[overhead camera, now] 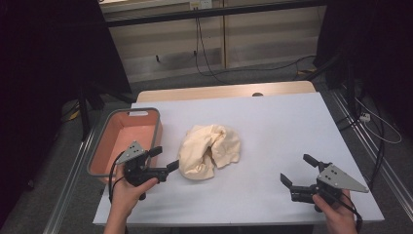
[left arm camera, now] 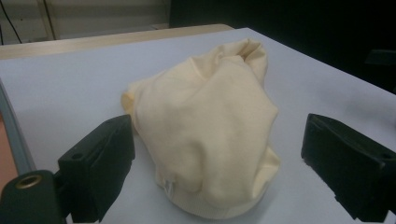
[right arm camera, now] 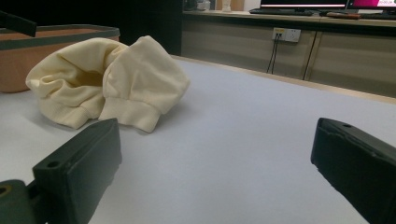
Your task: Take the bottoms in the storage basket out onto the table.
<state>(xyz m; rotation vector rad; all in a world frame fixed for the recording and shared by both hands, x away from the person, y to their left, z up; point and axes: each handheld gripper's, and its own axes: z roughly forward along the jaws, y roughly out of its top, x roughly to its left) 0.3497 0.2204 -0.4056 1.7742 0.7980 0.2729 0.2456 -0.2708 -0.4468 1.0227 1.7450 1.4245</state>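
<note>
A crumpled cream garment lies in a heap near the middle of the pale table. My left gripper is open just to its left, one fingertip almost touching the cloth. From the left gripper view the garment bulges between the two spread jaws. At the front right of the table my right gripper is open and holds nothing. In the right gripper view the garment lies ahead to the left, its ribbed cuffs facing me.
A salmon-coloured bin with a grey rim stands at the table's left edge, beside my left hand; its wall rises behind the garment in the right gripper view. Cables and a wall socket lie beyond the table's far edge.
</note>
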